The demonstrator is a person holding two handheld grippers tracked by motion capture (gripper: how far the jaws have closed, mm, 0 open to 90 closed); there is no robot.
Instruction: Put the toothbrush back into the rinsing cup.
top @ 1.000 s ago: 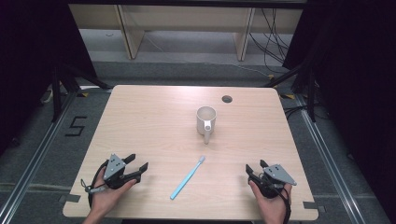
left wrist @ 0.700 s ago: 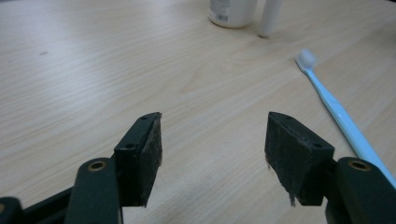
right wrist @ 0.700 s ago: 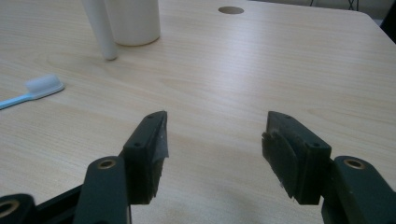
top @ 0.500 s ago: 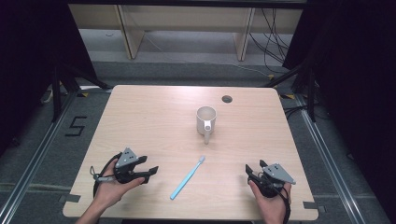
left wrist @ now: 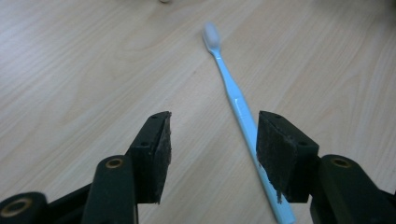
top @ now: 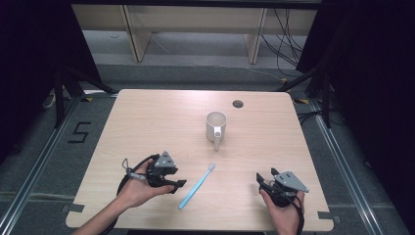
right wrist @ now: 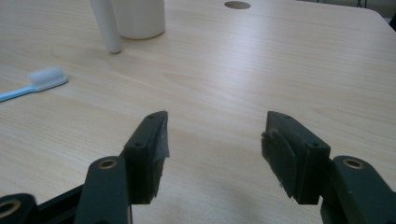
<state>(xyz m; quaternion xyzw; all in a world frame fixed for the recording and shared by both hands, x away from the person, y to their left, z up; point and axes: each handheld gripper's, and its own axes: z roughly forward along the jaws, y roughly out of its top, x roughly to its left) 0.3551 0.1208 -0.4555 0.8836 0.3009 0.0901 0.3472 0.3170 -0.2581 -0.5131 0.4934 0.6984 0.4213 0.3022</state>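
High view, and starting at the left: the left gripper point(top: 177, 186) sits over the near left part of the table point(top: 147, 122), held in the person's left hand point(top: 139, 188), its tips pointing toward the blue toothbrush point(top: 197, 186). Its 2 jaws have just been closing in, yet they stand apart — nothing is pinched between them. In the left gripper view the toothbrush point(left wrist: 238, 105) lies flat on the wood, its handle running past the inner edge of the jaw on the right of that view, its white bristle head away up the table; whether that pad touches the handle, I cannot tell.

Moving to the middle, the toothbrush lies on a slant, bristle end toward the white mug point(top: 216, 127), which stands upright farther back with its handle turned toward the person. Mug and brush are apart. Behind the mug, a small round hole point(top: 238, 104) in the tabletop.

On the right — the right gripper point(top: 262, 180) rests low near the front edge in the right hand point(top: 281, 205), well apart from the brush. In the right gripper view its jaws gape wide over bare wood, holding nothing.
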